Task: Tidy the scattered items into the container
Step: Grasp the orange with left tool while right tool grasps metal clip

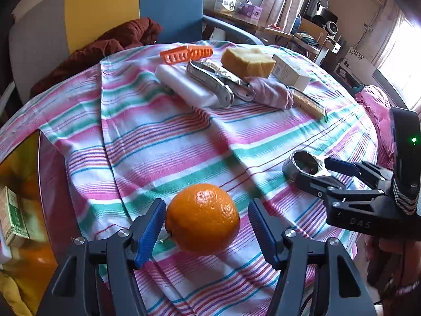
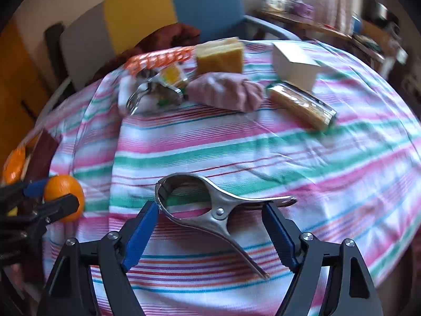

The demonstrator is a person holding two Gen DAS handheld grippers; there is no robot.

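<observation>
An orange (image 1: 202, 218) sits on the striped tablecloth (image 1: 171, 142) between the fingers of my left gripper (image 1: 206, 222); the left pad is near it, the right pad stands apart, so the gripper is open. It also shows in the right wrist view (image 2: 64, 197). My right gripper (image 2: 210, 226) is open around a metal spring clamp (image 2: 210, 210), pads at its two ends; the clamp also shows in the left wrist view (image 1: 302, 164). An orange container (image 1: 23, 210) at the table's left edge holds a green box (image 1: 13, 216).
At the table's far side lie an orange comb (image 1: 186, 54), a white block (image 1: 186, 87), a metal tool (image 1: 210, 84), a yellow sponge (image 1: 247, 62), a pink cloth (image 1: 271, 93), a white box (image 1: 289, 72) and a packet of sticks (image 1: 307, 102). A chair with a brown garment (image 1: 105, 44) stands behind.
</observation>
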